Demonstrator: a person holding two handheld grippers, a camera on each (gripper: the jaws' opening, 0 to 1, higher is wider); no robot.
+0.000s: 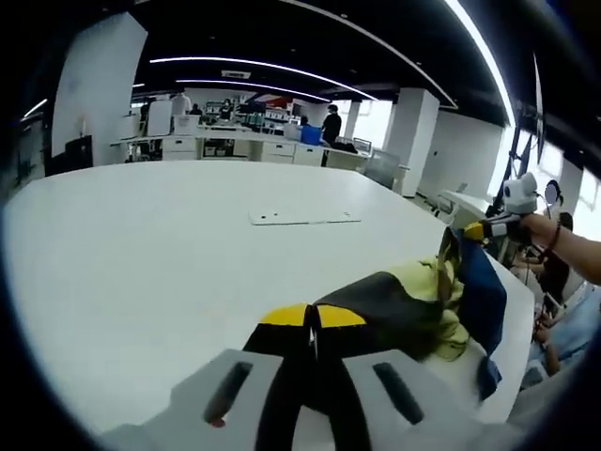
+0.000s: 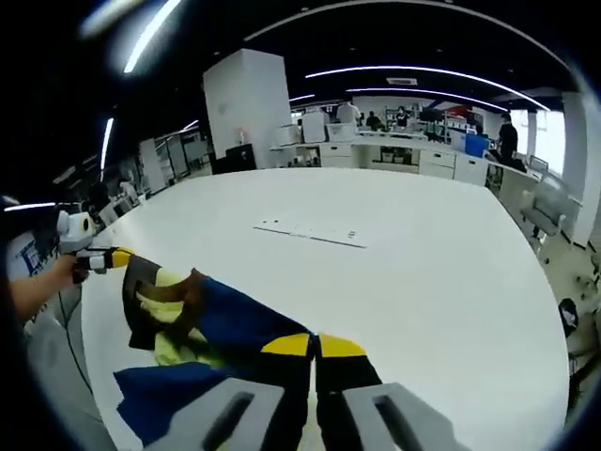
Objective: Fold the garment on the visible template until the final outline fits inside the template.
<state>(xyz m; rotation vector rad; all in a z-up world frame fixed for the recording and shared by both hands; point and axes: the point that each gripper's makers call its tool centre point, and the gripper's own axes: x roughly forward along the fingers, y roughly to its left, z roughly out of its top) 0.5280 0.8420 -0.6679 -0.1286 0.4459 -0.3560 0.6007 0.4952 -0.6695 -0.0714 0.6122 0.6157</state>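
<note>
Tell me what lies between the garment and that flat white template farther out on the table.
Only bare white table lies between the garment and the template, as the right gripper view shows.

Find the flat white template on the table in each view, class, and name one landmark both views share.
Left gripper view: the template lies flat on the white table, just above centre, beyond the garment.
Right gripper view: the template lies at centre, beyond the garment.
Shared landmark: the white pillar.

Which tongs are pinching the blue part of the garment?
The right tongs grip the garment at its blue panel; the left tongs are shut on its black panel instead.
</note>
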